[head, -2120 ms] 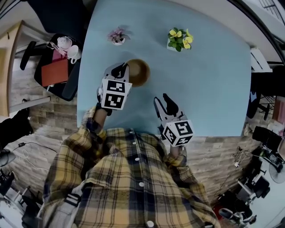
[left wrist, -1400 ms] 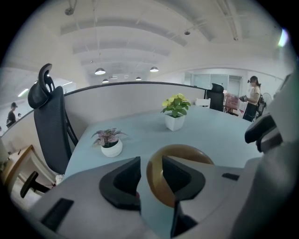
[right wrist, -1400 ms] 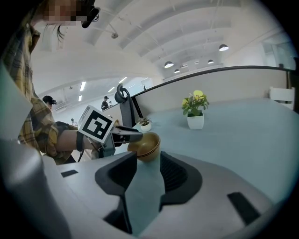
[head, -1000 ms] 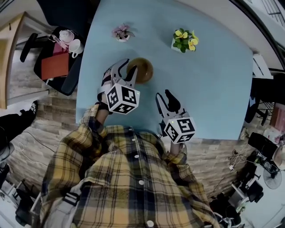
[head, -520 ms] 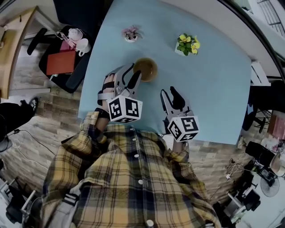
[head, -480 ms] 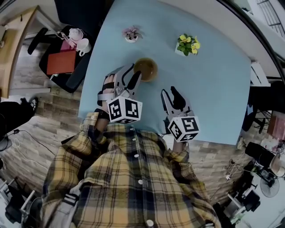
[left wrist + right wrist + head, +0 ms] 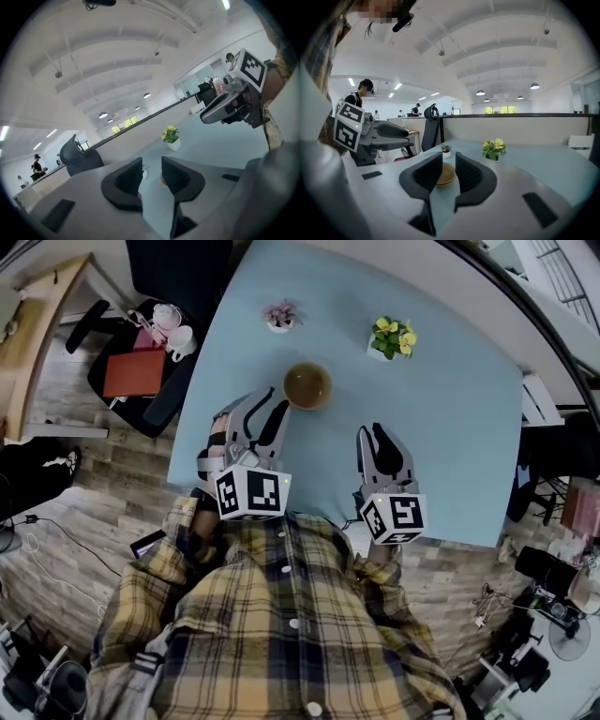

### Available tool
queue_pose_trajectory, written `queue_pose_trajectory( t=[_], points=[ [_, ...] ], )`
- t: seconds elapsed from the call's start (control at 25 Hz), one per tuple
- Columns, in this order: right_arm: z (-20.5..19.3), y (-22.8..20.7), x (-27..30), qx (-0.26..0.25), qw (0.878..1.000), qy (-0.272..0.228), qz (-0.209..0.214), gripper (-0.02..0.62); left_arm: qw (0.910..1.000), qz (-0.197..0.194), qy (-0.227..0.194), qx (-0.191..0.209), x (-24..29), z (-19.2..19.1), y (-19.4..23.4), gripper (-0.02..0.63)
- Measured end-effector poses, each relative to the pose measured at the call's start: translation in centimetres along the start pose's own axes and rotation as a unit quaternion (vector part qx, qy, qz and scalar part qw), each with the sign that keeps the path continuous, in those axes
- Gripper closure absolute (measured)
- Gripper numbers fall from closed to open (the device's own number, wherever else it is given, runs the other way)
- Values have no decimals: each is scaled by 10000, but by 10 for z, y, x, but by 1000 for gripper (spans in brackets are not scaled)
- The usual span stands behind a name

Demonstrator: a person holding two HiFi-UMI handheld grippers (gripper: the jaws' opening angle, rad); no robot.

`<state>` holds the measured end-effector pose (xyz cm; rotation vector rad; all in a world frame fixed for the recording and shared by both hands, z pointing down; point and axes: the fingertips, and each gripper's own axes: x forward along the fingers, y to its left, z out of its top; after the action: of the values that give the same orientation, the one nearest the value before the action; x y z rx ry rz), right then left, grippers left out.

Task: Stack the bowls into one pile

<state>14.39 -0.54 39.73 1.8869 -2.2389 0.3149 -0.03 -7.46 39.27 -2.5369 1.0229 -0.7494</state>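
Observation:
One pile of brown bowls [image 7: 307,386] stands on the light blue table [image 7: 450,427], toward its far left. My left gripper [image 7: 264,407] hovers just short of the pile, lifted off the table. Its jaws are closing with nothing between them. My right gripper [image 7: 373,434] hangs to the right and nearer the front edge, also closing on nothing. In the right gripper view the bowls [image 7: 444,176] show far off through the gap between the jaws. In the left gripper view [image 7: 151,171] only a brown sliver of the pile shows beside the right jaw.
A small purple plant in a white pot [image 7: 280,315] and a yellow flower pot [image 7: 388,337] stand at the table's far side. Left of the table is a black office chair [image 7: 141,371] with a red bag and cups. The person's plaid shirt fills the near foreground.
Both grippers have risen and drawn back toward the person, away from the bowls. The left one, which was at the pile's rim, now stands apart from it. Both pairs of jaws have narrowed.

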Motion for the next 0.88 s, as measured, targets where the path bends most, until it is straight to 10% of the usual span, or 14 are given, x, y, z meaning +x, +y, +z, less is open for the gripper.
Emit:
queue_pose_trajectory(
  t=[0.88],
  points=[
    [12,-14,-22,20,9996,-231,-165,594,9765,-103,-291,-2132,-31,-9,15,615]
  ],
)
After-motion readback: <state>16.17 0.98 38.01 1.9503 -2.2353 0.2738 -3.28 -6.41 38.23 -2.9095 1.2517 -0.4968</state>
